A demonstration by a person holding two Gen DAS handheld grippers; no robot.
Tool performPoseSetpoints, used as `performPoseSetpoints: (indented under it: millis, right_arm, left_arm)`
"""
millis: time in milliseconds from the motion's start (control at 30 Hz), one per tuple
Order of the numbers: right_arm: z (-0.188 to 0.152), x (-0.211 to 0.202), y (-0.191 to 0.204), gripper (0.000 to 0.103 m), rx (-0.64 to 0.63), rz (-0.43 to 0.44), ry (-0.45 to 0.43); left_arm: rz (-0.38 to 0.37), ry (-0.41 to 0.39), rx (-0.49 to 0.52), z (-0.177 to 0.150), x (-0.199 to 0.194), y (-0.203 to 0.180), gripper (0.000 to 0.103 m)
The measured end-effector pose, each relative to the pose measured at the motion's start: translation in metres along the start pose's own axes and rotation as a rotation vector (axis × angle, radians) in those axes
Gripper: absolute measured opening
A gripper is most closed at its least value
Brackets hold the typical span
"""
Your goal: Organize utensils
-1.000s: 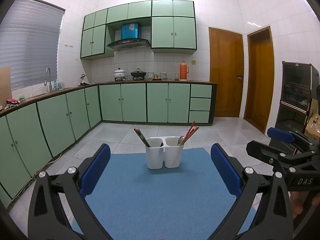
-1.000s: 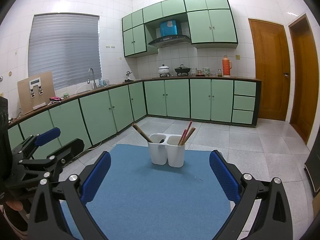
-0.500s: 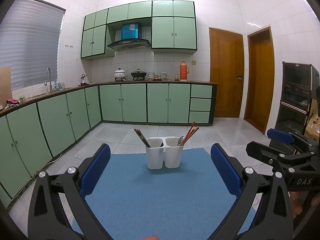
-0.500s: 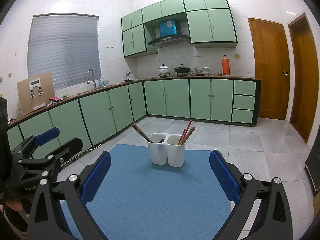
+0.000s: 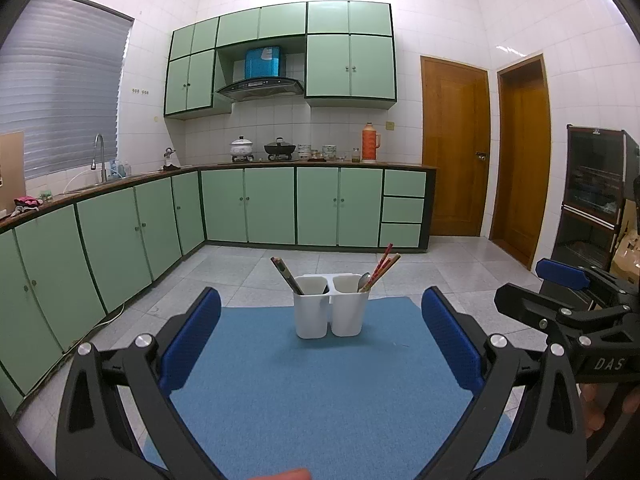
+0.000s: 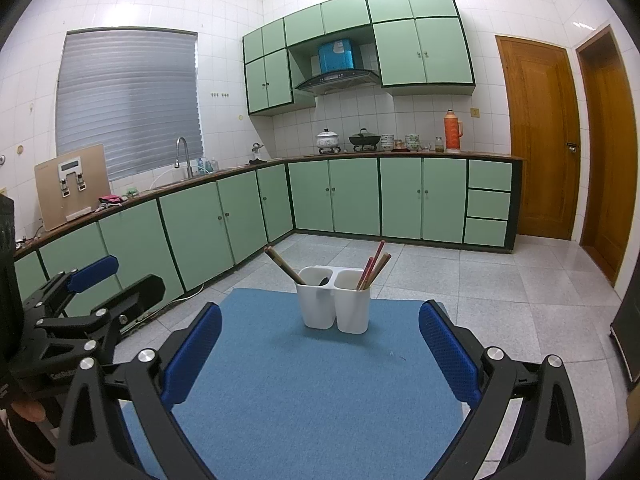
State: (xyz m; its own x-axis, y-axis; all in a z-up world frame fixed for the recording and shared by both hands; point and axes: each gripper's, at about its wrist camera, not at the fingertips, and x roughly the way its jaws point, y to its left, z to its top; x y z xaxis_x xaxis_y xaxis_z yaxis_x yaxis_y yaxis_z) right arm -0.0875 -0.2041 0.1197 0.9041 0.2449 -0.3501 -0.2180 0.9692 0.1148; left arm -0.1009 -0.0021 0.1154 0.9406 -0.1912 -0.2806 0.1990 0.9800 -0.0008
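Note:
A white two-compartment utensil holder (image 5: 331, 307) (image 6: 334, 304) stands at the far end of a blue mat (image 5: 320, 392) (image 6: 312, 392). Brown chopsticks (image 5: 283, 275) (image 6: 282, 265) and a dark utensil lean in its left compartment. Red and wooden chopsticks (image 5: 382, 266) (image 6: 374, 264) and a metal spoon (image 5: 363, 281) sit in the right one. My left gripper (image 5: 320, 340) is open and empty, held back from the holder. My right gripper (image 6: 320, 340) is open and empty too, at about the same distance. Each gripper shows at the other view's edge.
Green base cabinets (image 5: 256, 208) line the left and far walls, with a sink (image 6: 182, 160) and pots on the counter. Two wooden doors (image 5: 456, 152) are at the right. A dark cabinet (image 5: 592, 200) stands at the far right. Tiled floor surrounds the table.

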Motion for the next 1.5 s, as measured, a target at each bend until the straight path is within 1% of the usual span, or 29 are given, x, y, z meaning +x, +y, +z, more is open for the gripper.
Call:
performPoseSetpoints:
  millis: [733, 1167, 1500]
  right_arm:
    - [0.0011, -0.0001, 0.0002, 0.097, 0.001, 0.0, 0.0]
    - [0.0007, 0.0002, 0.001, 0.097, 0.001, -0.001, 0.001]
    - [-0.003, 0.0016, 0.0021, 0.097, 0.001, -0.003, 0.004]
  left_arm:
    - [-0.001, 0.002, 0.001, -0.0013, -0.0011, -0.0002, 0.097]
    - [-0.007, 0.006, -0.003, -0.0067, -0.0027, 0.0072, 0.097]
    - [-0.006, 0.009, -0.003, -0.0064, 0.0001, 0.0037, 0.097]
